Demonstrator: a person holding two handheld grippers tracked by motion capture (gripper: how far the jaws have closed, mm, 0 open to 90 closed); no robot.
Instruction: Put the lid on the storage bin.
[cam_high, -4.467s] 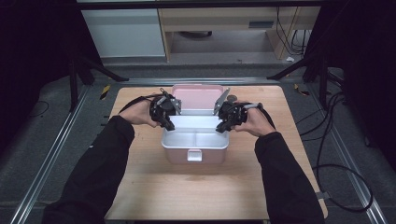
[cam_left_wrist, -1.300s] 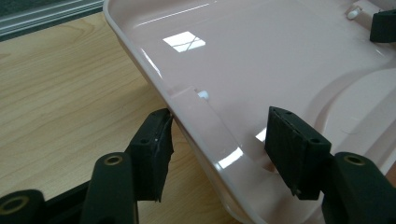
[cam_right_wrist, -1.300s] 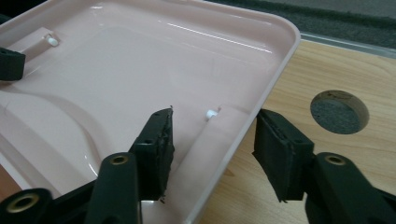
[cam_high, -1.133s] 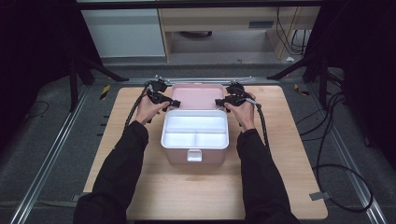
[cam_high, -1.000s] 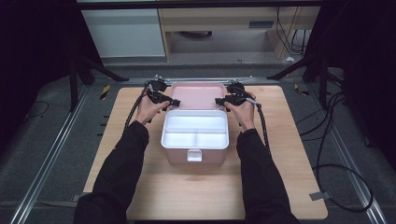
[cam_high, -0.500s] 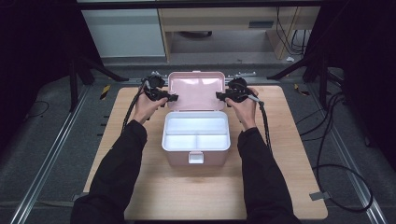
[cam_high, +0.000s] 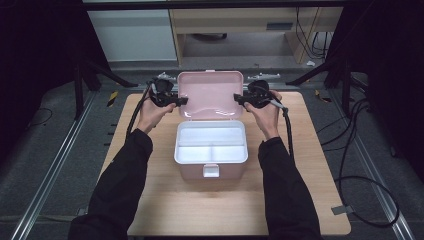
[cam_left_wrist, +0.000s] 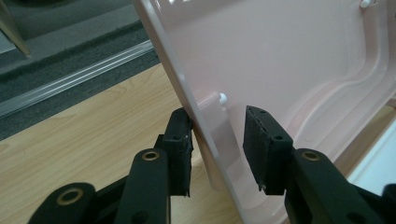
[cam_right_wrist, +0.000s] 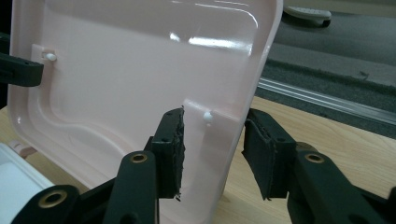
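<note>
Lid (cam_high: 210, 95): pink, raised upright behind my open box (cam_high: 211, 150).
Left hand-held gripper (cam_left_wrist: 217, 140): closing, straddling lid's edge, one pad off.
Right hand-held gripper (cam_right_wrist: 212, 149): same, opposite edge.
Worktop (cam_high: 150, 200): bare wood around.

Left tongs (cam_high: 181, 100) and right tongs (cam_high: 240, 99) raised, pointing inward, jaws just closing, not fully shut

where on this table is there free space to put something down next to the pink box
The table is bare in front of the pink box, and in strips left and right of it beyond the sleeves. It is crowded at the back, where each hand-held gripper flanks the raised lid.
</note>
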